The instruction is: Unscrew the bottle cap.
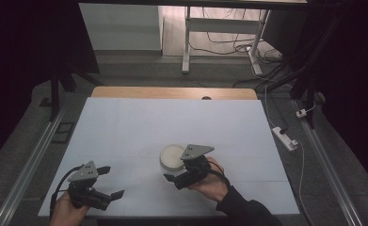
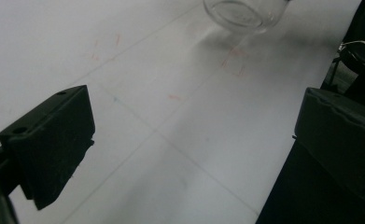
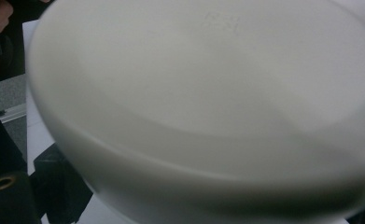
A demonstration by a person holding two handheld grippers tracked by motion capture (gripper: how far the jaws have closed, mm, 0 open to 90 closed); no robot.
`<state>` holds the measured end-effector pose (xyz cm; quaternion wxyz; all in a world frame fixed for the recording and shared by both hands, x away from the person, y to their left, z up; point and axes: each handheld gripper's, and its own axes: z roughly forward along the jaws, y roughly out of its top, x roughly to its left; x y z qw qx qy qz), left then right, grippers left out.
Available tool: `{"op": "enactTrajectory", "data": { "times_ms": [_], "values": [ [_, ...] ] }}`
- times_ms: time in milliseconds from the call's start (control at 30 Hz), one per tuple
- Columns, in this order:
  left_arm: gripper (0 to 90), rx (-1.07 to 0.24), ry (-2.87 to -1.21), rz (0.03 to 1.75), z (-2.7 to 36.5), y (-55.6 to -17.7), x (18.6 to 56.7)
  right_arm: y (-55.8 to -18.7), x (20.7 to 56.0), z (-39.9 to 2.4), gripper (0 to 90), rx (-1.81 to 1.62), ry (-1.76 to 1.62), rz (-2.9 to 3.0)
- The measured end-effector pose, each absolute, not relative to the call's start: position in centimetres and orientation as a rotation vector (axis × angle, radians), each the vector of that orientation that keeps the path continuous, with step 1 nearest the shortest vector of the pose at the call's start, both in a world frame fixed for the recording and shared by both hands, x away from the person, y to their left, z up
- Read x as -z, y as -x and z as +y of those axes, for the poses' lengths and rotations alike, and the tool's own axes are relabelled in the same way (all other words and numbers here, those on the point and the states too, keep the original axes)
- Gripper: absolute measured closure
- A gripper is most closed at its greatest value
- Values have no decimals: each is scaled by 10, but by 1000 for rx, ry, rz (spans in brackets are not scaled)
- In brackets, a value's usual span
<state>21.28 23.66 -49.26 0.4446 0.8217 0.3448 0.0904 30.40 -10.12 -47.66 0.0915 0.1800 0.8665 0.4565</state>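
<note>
A round white bowl (image 1: 171,157) sits on the white table (image 1: 172,117), right of centre. My right gripper (image 1: 176,170) is at its near right side, held by a hand in a dark sleeve, jaws spread wide and pointing left. In the right gripper view the blurred bowl (image 3: 203,93) looms very close over the fingers (image 3: 54,186); I cannot tell if they touch it. My left gripper (image 1: 112,181) is at the front left, open, with nothing between its jaws. In the left gripper view (image 2: 194,140) bare table lies between them, and the bowl (image 2: 245,14) is at the top.
A wooden strip (image 1: 172,92) runs along the table's far edge. A power strip (image 1: 285,138) with a cable lies on the floor to the right. White desk legs (image 1: 186,47) and loose cables stand beyond the table. Metal rails (image 1: 31,160) flank it.
</note>
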Motion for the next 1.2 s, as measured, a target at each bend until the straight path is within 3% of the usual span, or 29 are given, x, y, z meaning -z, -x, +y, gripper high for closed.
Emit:
{"op": "enactTrajectory", "data": {
  "times_ms": [1033, 1200],
  "values": [
    [0, -235, -2105, 631, 170, -274, 442, -304, 476, -102, 70, -1388, -507, 2581],
    [0, -187, -2102, 541, 159, -284, 434, -304, 477, -102, 70, -1403, -497, 2592]
  ]
}}
